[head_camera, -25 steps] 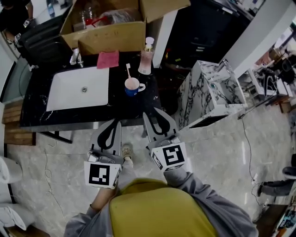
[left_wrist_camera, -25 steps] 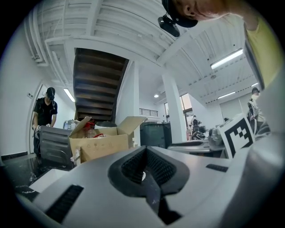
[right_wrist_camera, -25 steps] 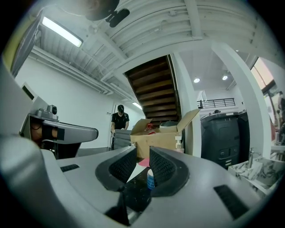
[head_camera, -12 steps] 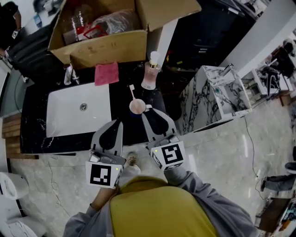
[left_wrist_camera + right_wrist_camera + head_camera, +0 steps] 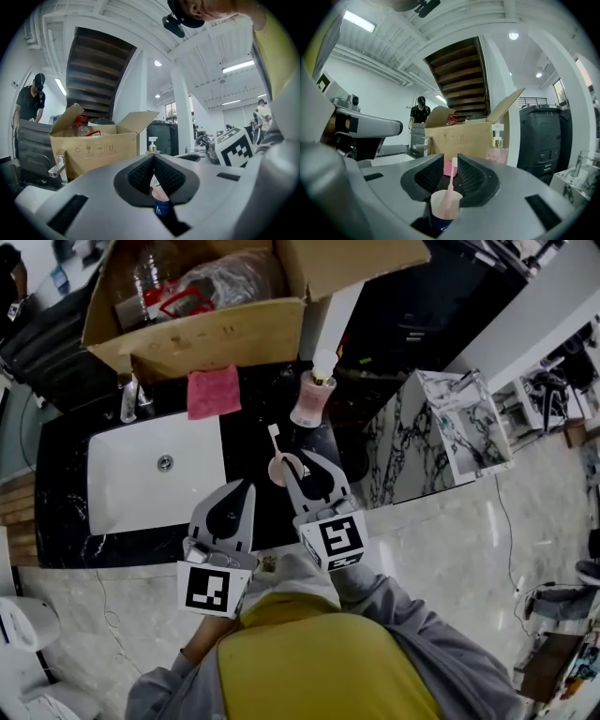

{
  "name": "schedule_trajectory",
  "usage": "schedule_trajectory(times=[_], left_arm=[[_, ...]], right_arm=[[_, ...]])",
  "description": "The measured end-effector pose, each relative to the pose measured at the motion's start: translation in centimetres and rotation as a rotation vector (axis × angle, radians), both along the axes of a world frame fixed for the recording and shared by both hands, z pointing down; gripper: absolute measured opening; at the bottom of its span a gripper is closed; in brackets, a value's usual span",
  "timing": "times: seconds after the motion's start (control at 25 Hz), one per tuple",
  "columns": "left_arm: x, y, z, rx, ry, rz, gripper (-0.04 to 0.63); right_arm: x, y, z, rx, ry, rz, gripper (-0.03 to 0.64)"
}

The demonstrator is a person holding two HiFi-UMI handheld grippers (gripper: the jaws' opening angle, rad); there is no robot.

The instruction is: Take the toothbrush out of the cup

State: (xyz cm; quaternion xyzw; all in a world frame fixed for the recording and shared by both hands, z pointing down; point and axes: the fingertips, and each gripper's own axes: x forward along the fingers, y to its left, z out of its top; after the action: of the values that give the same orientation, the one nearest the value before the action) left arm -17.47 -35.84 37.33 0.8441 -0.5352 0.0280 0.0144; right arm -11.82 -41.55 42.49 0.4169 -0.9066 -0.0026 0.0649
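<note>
The cup (image 5: 278, 471) is standing on the black counter (image 5: 246, 439), just right of the white sink (image 5: 122, 486) & near the counter's front edge. It is pink inside w/ a blue lower part. The toothbrush (image 5: 275, 441) is standing in it, leaning away from the person, w/ its head up above the rim. The right gripper (image 5: 298, 463) is reaching to the cup from the front. In the right gripper view the right gripper (image 5: 450, 161) is keeping its fingers a narrow way apart, and the pink toothbrush (image 5: 450, 187) is rising from the cup (image 5: 446, 204) into the gap btw. them, but I am not seeing the pads touching it. The left gripper (image 5: 244, 489) is hanging over the counter's front edge, left of the cup & apart from it. In the left gripper view its (image 5: 153, 158) fingers are meeting at the tips w/ nothing held, and the cup (image 5: 160, 206) is showing behind them. At the back of the counter a pink cloth (image 5: 214, 392), a pink soap bottle (image 5: 312, 401) & a big cardboard box (image 5: 206, 334) are sitting.
</note>
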Motion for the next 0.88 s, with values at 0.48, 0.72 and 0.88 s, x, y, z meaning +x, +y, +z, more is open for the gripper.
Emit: schedule_trajectory(times=[0.48,0.72,0.88], left_arm=[[-0.5,-2.7,1.2,-0.045,0.016,-0.029,0.002],[-0.8,-3.4,1.3,-0.070,0.023,-0.068,0.002],[-0.8,-3.7,1.7,-0.078,0.026,-0.084,0.002]], right_arm=[[-2.2,-3.2,4.9,-0.178,0.136,-0.093,0.103],[-2.6,-4.2,6.3,-0.263,0.163,-0.137,0.101],[-2.9,-4.7,6.9,-0.295,0.179,-0.159,0.093]])
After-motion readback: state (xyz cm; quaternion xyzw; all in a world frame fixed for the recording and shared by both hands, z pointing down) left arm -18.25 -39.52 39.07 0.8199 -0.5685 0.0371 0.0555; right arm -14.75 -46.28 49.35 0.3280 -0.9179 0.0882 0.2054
